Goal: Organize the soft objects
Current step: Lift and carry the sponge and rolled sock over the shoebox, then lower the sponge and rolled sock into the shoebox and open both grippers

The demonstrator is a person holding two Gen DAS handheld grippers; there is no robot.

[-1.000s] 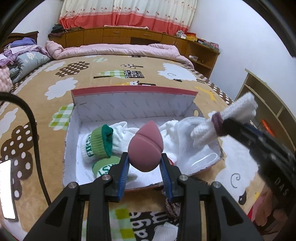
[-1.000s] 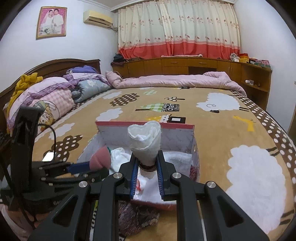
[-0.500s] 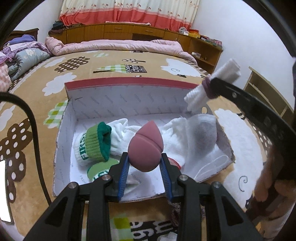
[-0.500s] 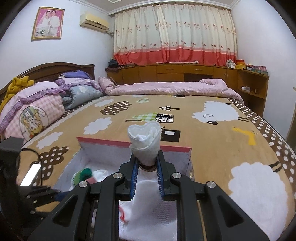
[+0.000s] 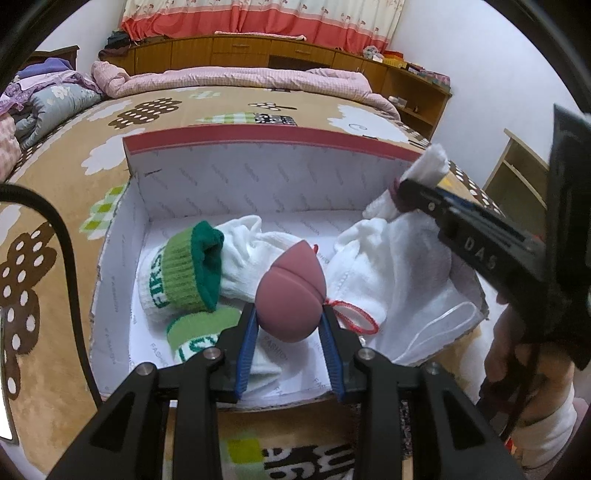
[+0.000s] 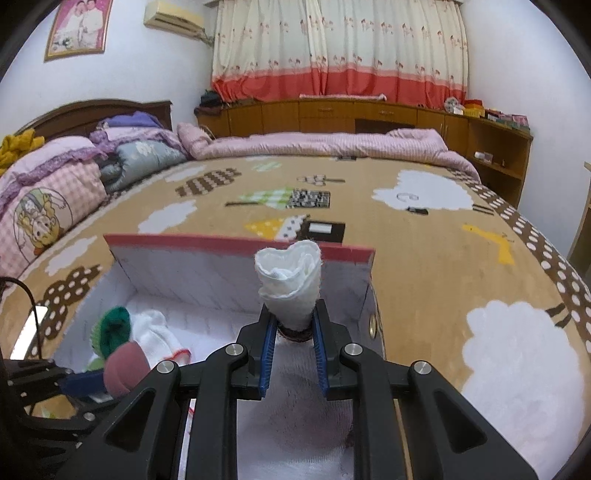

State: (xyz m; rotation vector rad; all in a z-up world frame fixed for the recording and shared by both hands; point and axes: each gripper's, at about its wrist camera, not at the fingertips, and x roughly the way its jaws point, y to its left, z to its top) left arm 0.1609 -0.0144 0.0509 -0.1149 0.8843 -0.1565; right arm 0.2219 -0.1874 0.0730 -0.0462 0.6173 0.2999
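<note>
Each claw is matte black plastic: two angular arms with cut-out windows, a silver screw head on each, and blue ribbed pads lining the fingers. On the right claw (image 5: 413, 192), at three o'clock in the left wrist view, pale letters read "DAS". A black cable (image 5: 62, 236) curves at nine o'clock.

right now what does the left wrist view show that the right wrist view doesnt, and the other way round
Only the left wrist view: the red loop on the white cloth, the person's hand gripping the right tool's handle.

Only the right wrist view: the headboard, the air conditioner, the framed picture.

Both: the cardboard box, the green-cuffed sock, the pink sponge in the left tool, the rolled white cloth in the right tool.
</note>
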